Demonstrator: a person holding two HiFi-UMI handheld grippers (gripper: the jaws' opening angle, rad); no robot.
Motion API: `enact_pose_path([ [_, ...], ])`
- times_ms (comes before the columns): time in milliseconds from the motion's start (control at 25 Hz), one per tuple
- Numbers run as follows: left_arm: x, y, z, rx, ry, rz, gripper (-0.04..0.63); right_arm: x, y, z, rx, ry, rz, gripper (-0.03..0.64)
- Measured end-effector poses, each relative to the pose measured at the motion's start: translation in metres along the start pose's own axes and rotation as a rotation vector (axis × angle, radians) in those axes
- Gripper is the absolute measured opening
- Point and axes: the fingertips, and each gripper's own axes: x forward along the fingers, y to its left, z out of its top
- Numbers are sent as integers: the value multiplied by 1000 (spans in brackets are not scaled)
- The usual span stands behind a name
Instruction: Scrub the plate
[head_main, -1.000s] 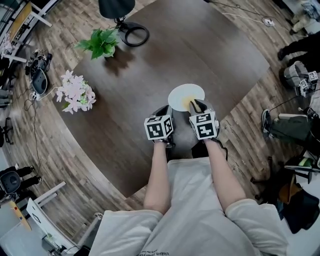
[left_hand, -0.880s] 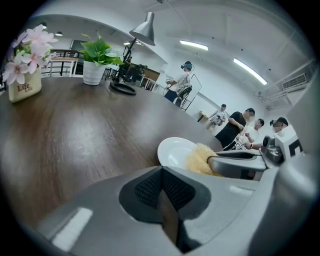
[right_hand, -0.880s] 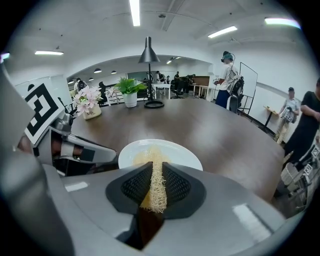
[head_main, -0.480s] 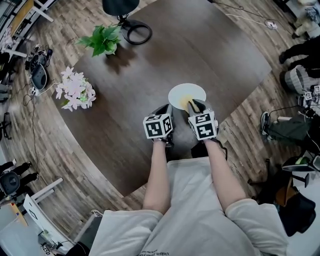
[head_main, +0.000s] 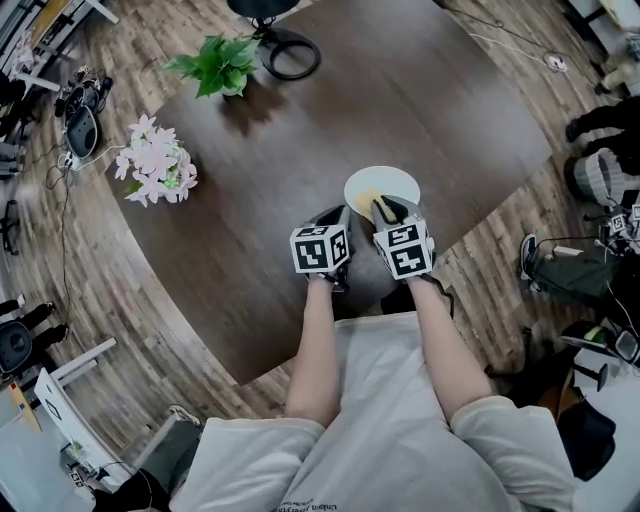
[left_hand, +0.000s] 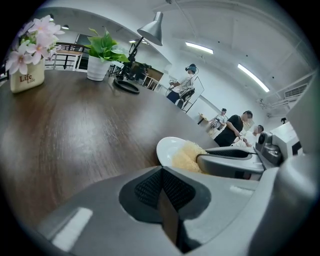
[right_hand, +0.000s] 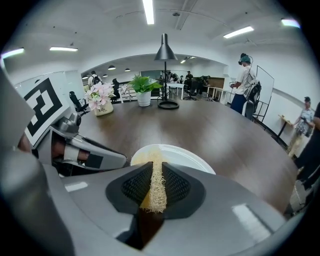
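Right hand-held gripper (right_hand: 156, 173) pinches scrubber (left_hand: 186, 156), hiding near rim of plate (right_hand: 186, 154)

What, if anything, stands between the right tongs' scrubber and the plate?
Nothing visible. The right tongs grip the yellow scrubber, whose front end lies over the near part of the plate. The left tongs, shut and empty, sit beside the plate, not in between.

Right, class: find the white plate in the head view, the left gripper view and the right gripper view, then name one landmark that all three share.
Head view: plate slightly right of centre.
Left gripper view: plate just below the middle, beyond the jaws.
Right gripper view: plate at centre, just past the scrubber clamped in the jaws.
Shared landmark: pink flowers, upper left in the head view, far left and left of centre in the gripper views.
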Motion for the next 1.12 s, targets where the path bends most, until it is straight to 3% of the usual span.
enact_pose_path([
  [1120, -7, 3, 5, -66, -57, -52, 1, 32, 20, 31, -138, 3, 110, 78],
])
